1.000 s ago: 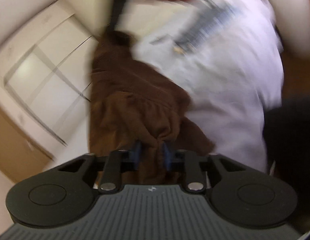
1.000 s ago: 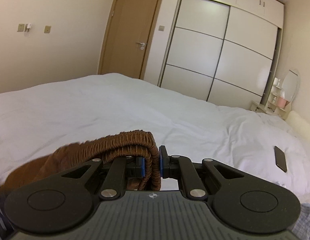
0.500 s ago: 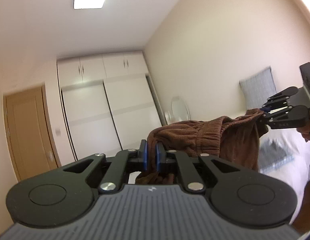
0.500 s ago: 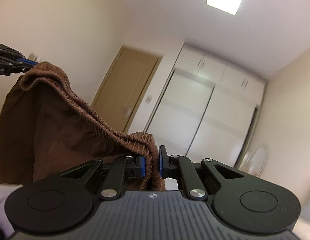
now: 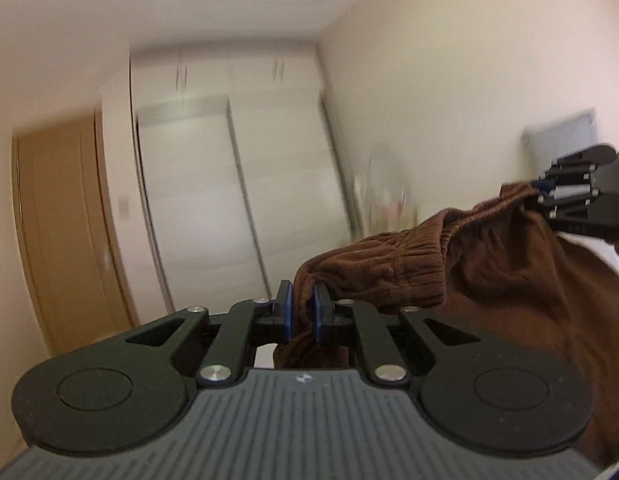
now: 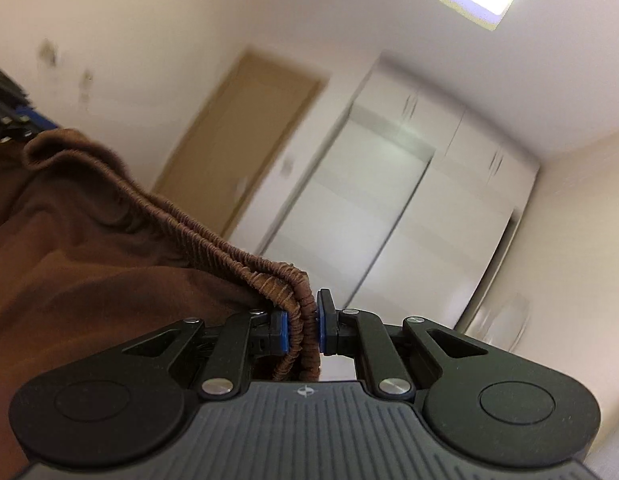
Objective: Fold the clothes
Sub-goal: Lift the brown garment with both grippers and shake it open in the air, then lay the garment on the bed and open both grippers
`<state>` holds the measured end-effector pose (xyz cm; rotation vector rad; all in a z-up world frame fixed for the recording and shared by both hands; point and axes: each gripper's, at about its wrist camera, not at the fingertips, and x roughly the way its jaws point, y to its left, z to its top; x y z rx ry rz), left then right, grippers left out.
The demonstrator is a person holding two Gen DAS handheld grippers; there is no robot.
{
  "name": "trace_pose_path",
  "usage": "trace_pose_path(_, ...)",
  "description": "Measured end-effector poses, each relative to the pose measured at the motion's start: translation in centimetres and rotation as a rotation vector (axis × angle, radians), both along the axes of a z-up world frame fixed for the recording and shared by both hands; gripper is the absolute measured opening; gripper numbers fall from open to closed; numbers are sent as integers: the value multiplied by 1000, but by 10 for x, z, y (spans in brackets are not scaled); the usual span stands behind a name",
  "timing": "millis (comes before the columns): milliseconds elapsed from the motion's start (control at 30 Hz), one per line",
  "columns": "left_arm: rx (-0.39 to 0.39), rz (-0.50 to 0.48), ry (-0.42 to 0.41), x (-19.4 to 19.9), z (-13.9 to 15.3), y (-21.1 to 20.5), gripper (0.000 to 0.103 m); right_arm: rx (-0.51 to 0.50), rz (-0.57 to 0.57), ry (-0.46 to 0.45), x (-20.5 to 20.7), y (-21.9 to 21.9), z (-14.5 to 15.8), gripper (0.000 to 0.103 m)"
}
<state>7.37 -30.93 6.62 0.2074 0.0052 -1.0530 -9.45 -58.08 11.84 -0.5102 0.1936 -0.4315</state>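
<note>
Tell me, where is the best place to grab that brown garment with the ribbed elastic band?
On the brown garment's ribbed elastic waistband, one end each, coming in from opposite sides. It is thick and bunched, so both the left gripper and right gripper pinch it there, and the cloth hangs between.

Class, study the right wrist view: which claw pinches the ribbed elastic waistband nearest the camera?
The right claw, its blue pads clamping the brown shorts' waistband; the left claw holds the far end.

support: none in view | brown garment hangs in air between grippers
</note>
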Motion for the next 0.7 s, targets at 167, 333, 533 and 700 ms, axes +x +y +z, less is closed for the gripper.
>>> trace_pose_path(167,172,83,247,96,-105,-70,24,166,-73,320,133,-68,-135,49)
trace_pose_path(333,295,140,443,167,-198,-113,34,321,-75,416,140,-88,-215,49)
trace_pose_path(533,297,115,461,143,-199,-63,41,532,-78,324,62,-76,-227,57)
trace_pose_path(700,279,111,535,97,-185,-2,47,656,-34,242,9,-39,-198,72)
